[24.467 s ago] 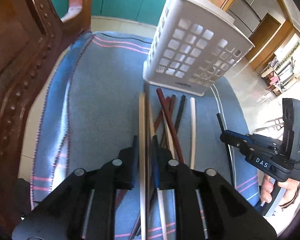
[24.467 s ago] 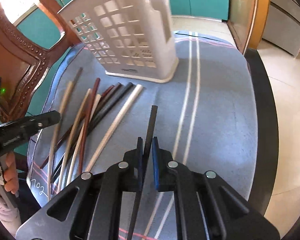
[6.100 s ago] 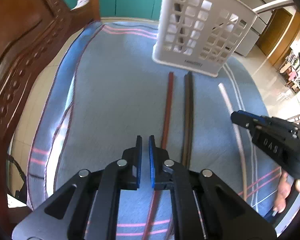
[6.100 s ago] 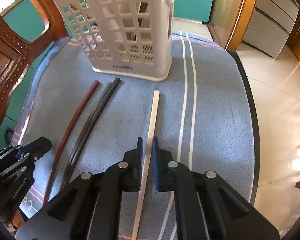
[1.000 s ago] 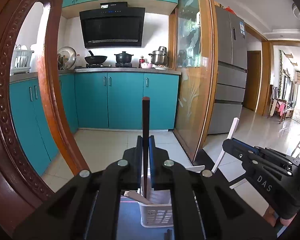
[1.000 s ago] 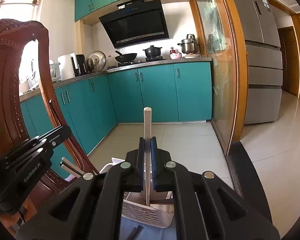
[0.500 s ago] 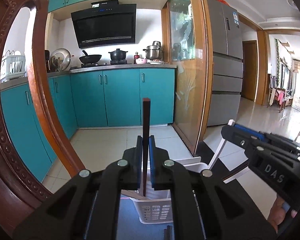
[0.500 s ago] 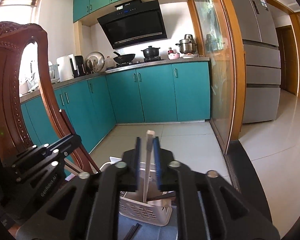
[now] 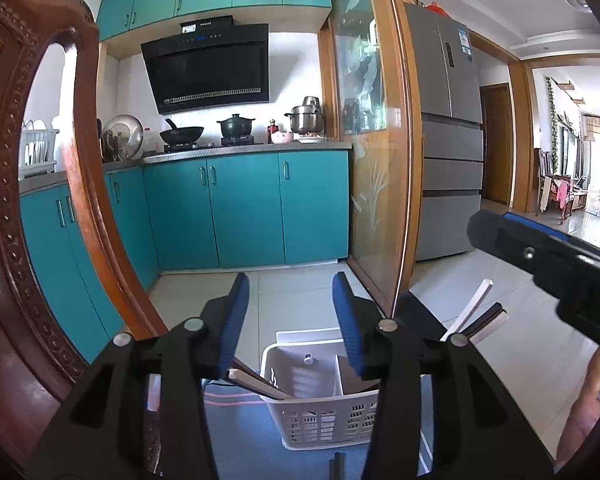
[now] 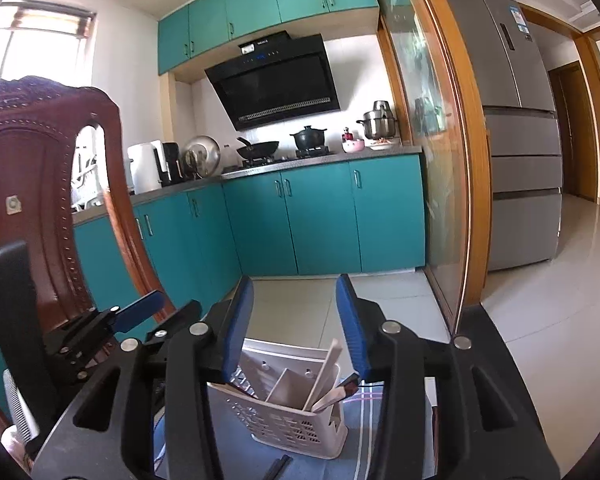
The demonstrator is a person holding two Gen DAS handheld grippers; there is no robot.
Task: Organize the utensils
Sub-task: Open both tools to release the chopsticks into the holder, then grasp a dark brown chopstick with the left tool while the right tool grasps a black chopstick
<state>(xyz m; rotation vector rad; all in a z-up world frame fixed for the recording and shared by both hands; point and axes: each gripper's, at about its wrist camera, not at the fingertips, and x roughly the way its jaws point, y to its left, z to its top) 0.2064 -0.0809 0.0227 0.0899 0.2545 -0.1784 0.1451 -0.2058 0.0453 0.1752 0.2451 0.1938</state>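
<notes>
The white slotted basket [image 9: 320, 412] stands on the blue cloth below both grippers. Several chopsticks lean inside it: a brown one [image 9: 256, 384] to the left, and white and dark ones [image 9: 472, 316] to the right. My left gripper [image 9: 292, 320] hangs over the basket, its jaws opening with nothing between them. In the right wrist view my right gripper [image 10: 296, 320] is likewise opening and empty above the basket [image 10: 284, 412], where pale chopsticks [image 10: 324, 376] stick up. A dark chopstick [image 10: 278, 466] lies on the cloth in front. Each gripper shows in the other's view: right gripper [image 9: 496, 232], left gripper [image 10: 160, 312].
A carved wooden chair back [image 9: 28, 240] rises close on the left. The blue striped cloth [image 10: 364, 420] covers the dark table [image 10: 484, 328], whose edge runs on the right. Beyond are teal cabinets [image 9: 244, 208], a glass door [image 9: 376, 160] and a fridge [image 9: 452, 160].
Both grippers have opened. The red-brown chopstick has left the left gripper and the white one the right gripper; both now rest in the basket. The right gripper has moved up a little.
</notes>
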